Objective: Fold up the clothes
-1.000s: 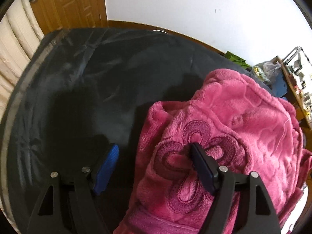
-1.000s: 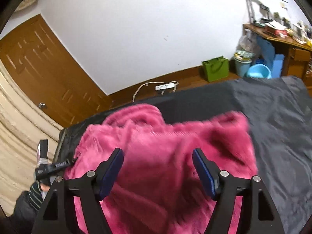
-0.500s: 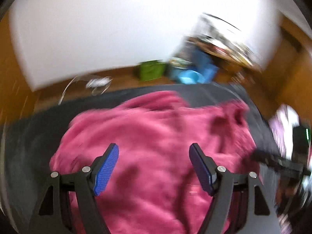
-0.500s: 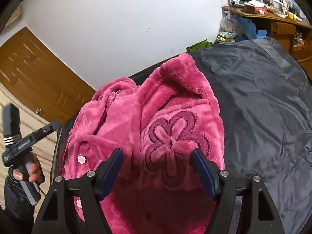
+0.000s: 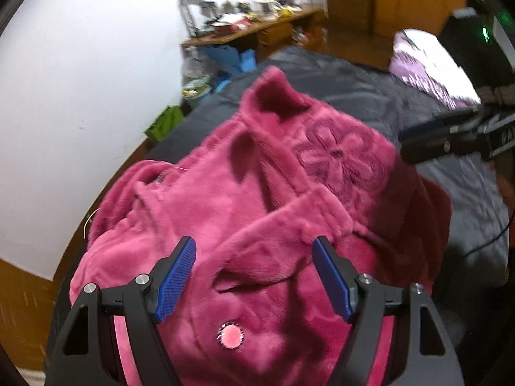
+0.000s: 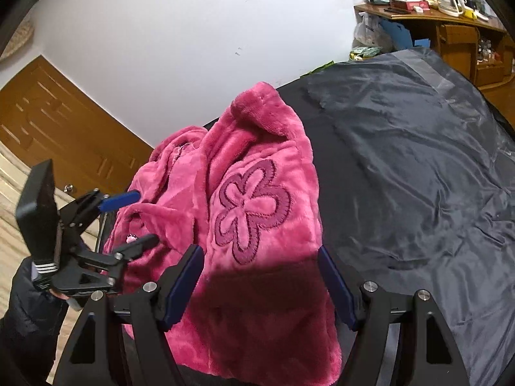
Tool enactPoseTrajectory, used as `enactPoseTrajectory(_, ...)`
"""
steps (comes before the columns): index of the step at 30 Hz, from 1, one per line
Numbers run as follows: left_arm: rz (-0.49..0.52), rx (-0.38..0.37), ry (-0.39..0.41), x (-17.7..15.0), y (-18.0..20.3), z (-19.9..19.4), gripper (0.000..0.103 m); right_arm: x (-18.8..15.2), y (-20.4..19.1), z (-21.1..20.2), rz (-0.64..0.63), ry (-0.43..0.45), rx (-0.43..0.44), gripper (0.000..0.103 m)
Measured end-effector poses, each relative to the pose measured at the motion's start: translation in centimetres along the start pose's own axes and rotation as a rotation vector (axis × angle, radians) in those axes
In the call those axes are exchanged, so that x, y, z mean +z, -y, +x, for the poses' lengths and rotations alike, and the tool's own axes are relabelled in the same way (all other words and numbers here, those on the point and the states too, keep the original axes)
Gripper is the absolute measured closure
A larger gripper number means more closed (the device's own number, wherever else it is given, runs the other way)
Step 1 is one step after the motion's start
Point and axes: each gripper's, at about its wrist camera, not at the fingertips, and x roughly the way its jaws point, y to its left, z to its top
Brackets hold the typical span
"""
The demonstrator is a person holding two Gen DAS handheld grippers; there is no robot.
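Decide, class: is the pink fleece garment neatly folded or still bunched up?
Bunched up. The pink fleece garment lies in a rumpled heap on the dark sheet, layers overlapping unevenly, flower patch tilted.

I see a deep pink fleece garment [image 6: 257, 167] with a darker magenta stitched flower [image 6: 252, 209] and a pale pink round button [image 5: 230, 335]. It lies on a dark grey sheet [image 6: 418, 167]. My black grippers carry blue fingers [image 5: 175, 281].

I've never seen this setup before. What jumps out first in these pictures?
A fluffy pink garment lies heaped on a dark sheet, with a big stitched flower on top. Two black hand-held tools with blue pads hover open over it: the left tool and the right tool.
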Motion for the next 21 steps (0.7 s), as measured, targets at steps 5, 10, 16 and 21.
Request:
enactPoseTrajectory(5,0.026,-0.024,-0.062,0.5,-0.5,2.2,0.034,-0.1,0.1,-0.1,-0.003,-0.009,0.012,0.028)
enactPoseTrajectory(10,0.014,-0.046,-0.106,1.0,-0.7,3.2,0.073,0.0,-0.1,0.1,-0.019,-0.012,0.010,0.028)
enactPoseTrajectory(16,-0.109,-0.007,-0.044,1.6,-2.4,1.3,0.090,0.2,-0.2,0.4,-0.015,-0.011,0.009,0.028)
enactPoseTrajectory(21,-0.515,-0.001,0.046,0.5,-9.3,-0.8,0.092,1.0,-1.2,0.8,-0.038,-0.009,0.004,0.028)
